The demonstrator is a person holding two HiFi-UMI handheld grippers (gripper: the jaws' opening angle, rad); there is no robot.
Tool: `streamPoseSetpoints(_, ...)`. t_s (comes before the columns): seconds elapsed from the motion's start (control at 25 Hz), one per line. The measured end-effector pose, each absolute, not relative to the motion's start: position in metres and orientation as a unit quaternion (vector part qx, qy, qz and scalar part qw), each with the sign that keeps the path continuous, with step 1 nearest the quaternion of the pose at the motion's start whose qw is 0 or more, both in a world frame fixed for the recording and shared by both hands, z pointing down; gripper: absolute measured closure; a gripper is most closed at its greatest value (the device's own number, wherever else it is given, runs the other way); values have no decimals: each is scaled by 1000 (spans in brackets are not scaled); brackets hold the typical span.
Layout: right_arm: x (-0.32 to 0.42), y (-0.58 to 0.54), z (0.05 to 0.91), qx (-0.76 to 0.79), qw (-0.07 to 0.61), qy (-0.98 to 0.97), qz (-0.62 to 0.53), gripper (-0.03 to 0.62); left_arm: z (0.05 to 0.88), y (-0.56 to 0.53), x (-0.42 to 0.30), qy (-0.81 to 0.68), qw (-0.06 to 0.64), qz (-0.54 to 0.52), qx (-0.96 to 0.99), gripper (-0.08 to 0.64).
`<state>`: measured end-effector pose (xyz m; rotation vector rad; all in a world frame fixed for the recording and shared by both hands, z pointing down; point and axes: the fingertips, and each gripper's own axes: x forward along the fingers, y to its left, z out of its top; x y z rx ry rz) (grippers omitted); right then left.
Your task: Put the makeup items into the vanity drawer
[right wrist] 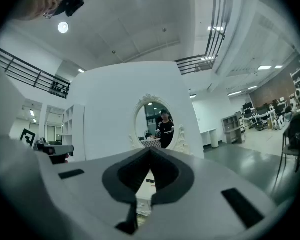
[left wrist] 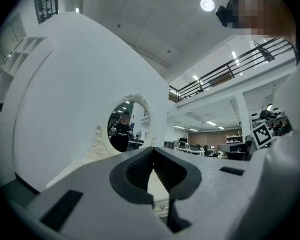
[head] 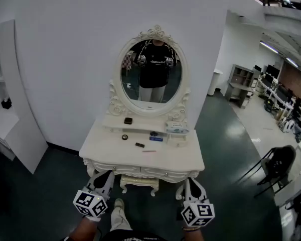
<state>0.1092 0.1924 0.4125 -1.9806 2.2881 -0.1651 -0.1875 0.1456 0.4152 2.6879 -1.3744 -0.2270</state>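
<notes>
Checkered marker cubes sit closest, one on my left gripper point(head: 104, 176) and one on my right gripper point(head: 189, 183). Both grippers are clenched on nothing, their ribbed dark pads point(left wrist: 139, 170) meeting at the tips. Beyond them stands the cream vanity point(head: 183, 157), carved and glossy, its scrolled drawer point(head: 140, 169) closed. The makeup items lie on top of it: a square black compact point(head: 128, 120) on the raised shelf, and a small round pot point(head: 124, 137), a short black piece point(head: 139, 145) and a thin pink stick point(head: 149, 151) on the main surface. An oval mirror point(head: 151, 74) in an ornate frame rises behind.
</notes>
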Motion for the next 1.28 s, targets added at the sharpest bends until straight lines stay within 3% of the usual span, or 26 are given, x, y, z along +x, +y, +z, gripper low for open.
streamPoseSetpoints(1.28, 83, 198, 403, -568, 41, 821, -32, 589, 412, 146, -178, -448, 56, -67, 890, 554)
